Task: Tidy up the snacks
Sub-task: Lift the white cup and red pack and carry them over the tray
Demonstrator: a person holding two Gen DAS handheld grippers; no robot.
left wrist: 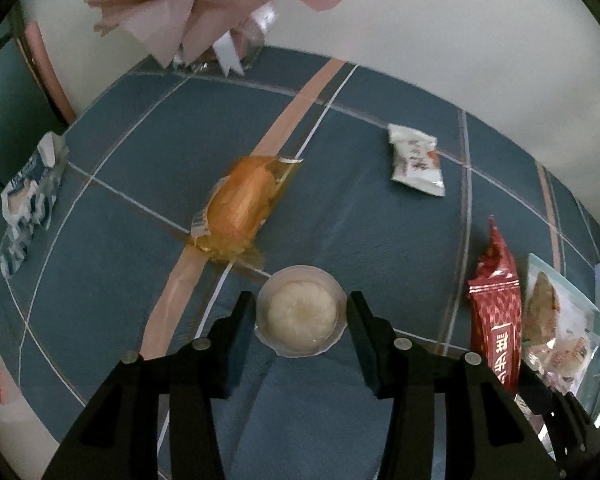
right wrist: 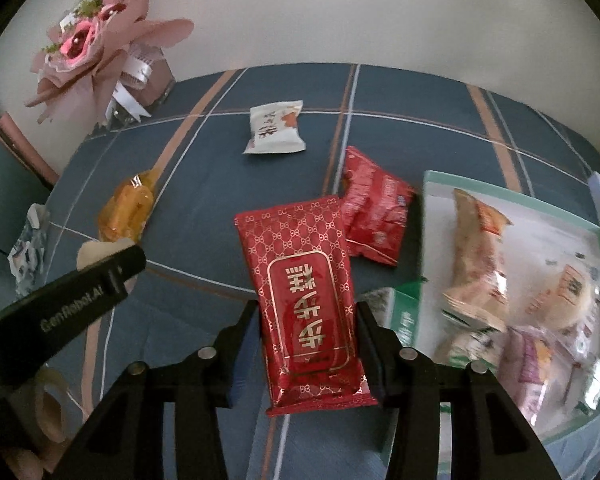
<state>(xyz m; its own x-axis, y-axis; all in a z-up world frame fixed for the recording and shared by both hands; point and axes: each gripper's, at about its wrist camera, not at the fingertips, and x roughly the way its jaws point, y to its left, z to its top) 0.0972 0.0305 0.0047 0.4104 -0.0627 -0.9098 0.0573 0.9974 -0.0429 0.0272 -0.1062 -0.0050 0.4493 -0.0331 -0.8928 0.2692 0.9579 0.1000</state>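
My left gripper [left wrist: 301,312] is open, its fingers on either side of a round white pastry in a clear cup [left wrist: 301,311] on the blue plaid cloth. My right gripper [right wrist: 307,320] is open around a long red snack pack with gold print [right wrist: 305,296], which lies flat; it also shows in the left wrist view [left wrist: 496,312]. An orange-wrapped bun [left wrist: 238,208] lies beyond the pastry. A white snack packet [left wrist: 416,160] lies farther back. A smaller red packet [right wrist: 374,218] lies beside the long pack.
A white tray with a green rim [right wrist: 512,196] at the right holds several snack packs. A pink flower bouquet [right wrist: 96,52] stands at the back left. A blue-white packet [left wrist: 28,200] lies at the left table edge. The left gripper's body [right wrist: 60,304] crosses the right wrist view.
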